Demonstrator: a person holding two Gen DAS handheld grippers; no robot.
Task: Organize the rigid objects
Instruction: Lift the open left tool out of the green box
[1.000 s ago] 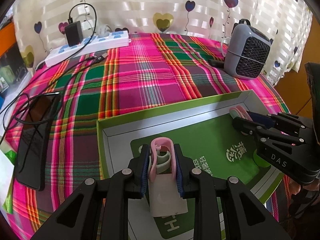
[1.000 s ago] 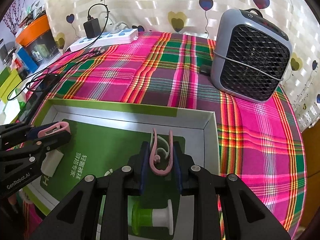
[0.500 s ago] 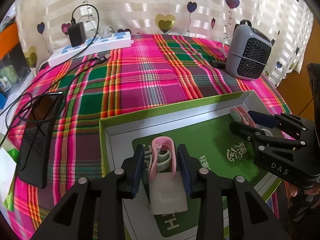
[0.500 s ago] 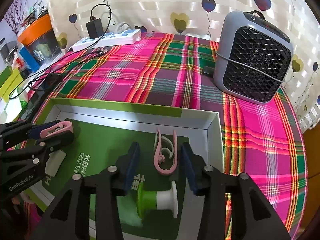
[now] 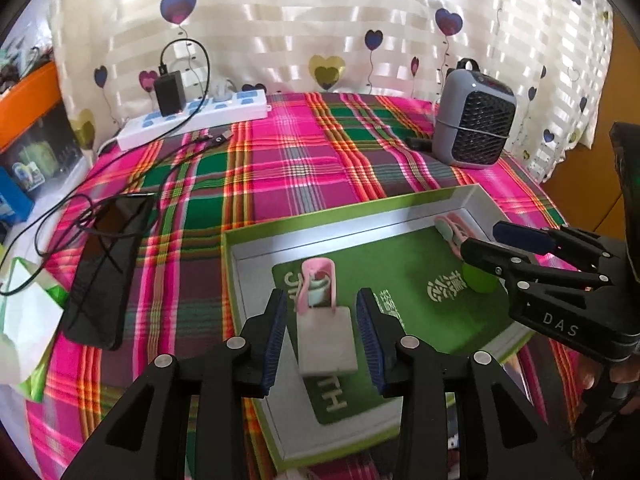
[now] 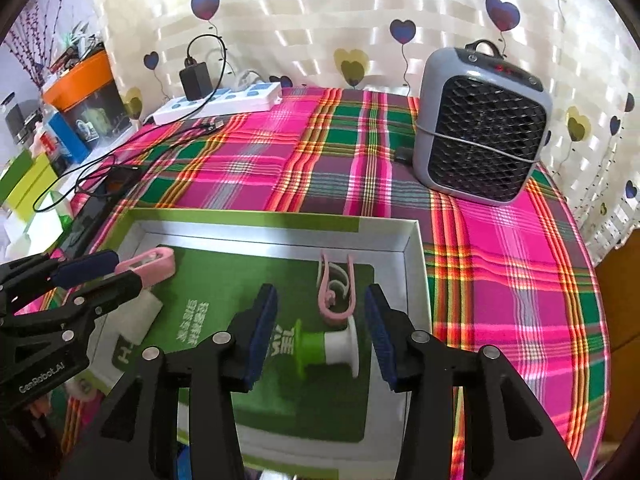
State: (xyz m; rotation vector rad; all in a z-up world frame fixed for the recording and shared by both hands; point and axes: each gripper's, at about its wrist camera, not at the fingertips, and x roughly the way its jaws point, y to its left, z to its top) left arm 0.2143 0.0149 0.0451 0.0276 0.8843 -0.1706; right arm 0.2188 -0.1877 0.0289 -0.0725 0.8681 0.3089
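Now both pink clips lie loose inside the green-rimmed box (image 6: 414,240). Left pink clip (image 5: 318,286) rests on the green liner near the box's left wall, touching a white block (image 5: 326,340); right pink clip (image 6: 336,292) sits by the right wall, just beyond a green-and-white spool (image 6: 328,346). Left claw (image 5: 322,338) has just been opening, pads apart and clear of clip and block. Right claw (image 6: 320,330) likewise parted, holding nothing. Box sits on a plaid tabletop (image 6: 280,168), with a grey heater (image 6: 480,136) beyond.
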